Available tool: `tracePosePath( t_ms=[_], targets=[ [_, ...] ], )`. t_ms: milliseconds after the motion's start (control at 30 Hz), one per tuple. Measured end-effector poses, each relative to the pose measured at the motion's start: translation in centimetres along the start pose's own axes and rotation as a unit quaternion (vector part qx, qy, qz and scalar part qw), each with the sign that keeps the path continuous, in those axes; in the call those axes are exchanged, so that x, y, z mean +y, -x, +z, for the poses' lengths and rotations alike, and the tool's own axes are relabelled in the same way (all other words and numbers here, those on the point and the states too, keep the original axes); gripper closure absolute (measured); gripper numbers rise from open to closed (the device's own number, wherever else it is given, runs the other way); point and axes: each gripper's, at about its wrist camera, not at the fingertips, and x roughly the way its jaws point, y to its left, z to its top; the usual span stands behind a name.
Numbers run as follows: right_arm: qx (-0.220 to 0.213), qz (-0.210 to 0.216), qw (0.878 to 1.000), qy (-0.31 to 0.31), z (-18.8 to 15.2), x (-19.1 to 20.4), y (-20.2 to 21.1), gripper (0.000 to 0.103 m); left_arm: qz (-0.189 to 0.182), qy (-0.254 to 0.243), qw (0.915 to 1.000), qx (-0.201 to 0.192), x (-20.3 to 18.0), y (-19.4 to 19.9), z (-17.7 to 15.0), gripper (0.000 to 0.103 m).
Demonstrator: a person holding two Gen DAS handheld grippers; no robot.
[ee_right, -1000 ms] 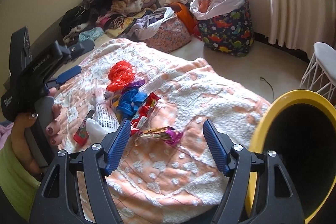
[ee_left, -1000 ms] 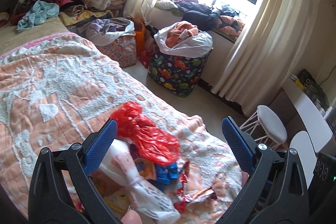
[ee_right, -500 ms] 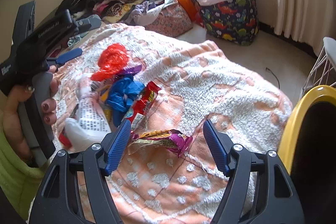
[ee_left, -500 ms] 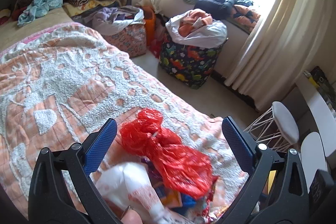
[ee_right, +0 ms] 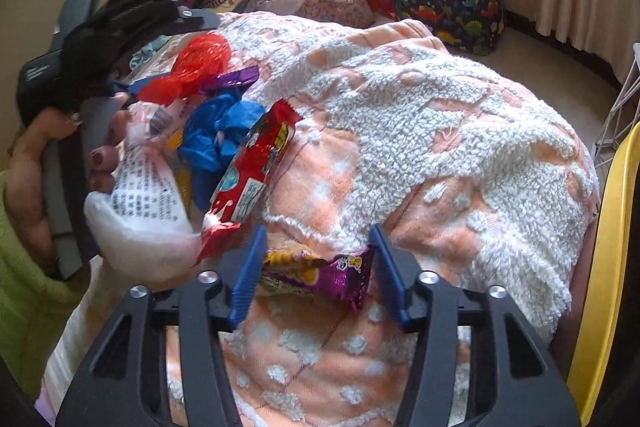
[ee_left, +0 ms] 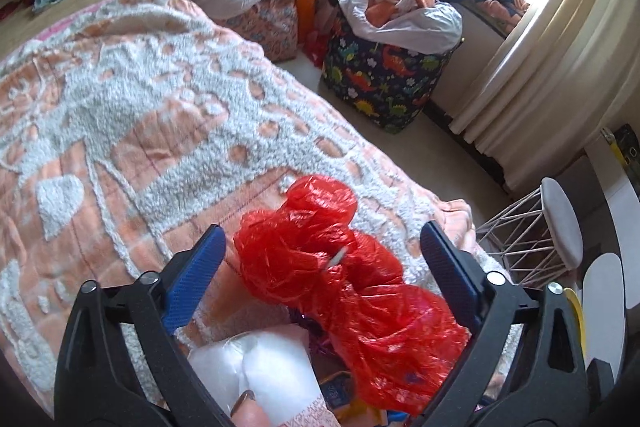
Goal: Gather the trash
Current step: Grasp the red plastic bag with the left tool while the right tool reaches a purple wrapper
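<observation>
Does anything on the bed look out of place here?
Yes. Rubbish lies loose on the blanket: a crumpled red plastic bag, a blue bag, a red snack wrapper and a purple wrapper. Litter does not belong on bedding.

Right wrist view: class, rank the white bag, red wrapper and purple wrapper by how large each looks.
1. white bag
2. red wrapper
3. purple wrapper, though it lies nearest the camera and is partly hidden, so its place below the red one is unsure.
</observation>
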Motion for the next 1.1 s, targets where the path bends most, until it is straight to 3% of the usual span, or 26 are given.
tracePosePath(
  t_ms=[233,467,1100],
  targets=[
    [-0.001,0.014,1.0,0.014,-1.0,0.6,0.9,0.076,0.004,-0.005,1.0,0.005,-0.2,-0.2,-0.5,0.036],
    [-0.002,0.028,0.999,0.019,-1.4,1.3,1.8,0.081,-0.006,-0.014,0.9999,0.002,-0.9,0.6,-0.9,0.05],
    [-0.038,0.041,0.998,0.017,-2.1,1.3,6.0,0.087,-0.05,-0.014,0.9975,-0.048,-3.8,7.1,-1.8,0.054]
  ],
)
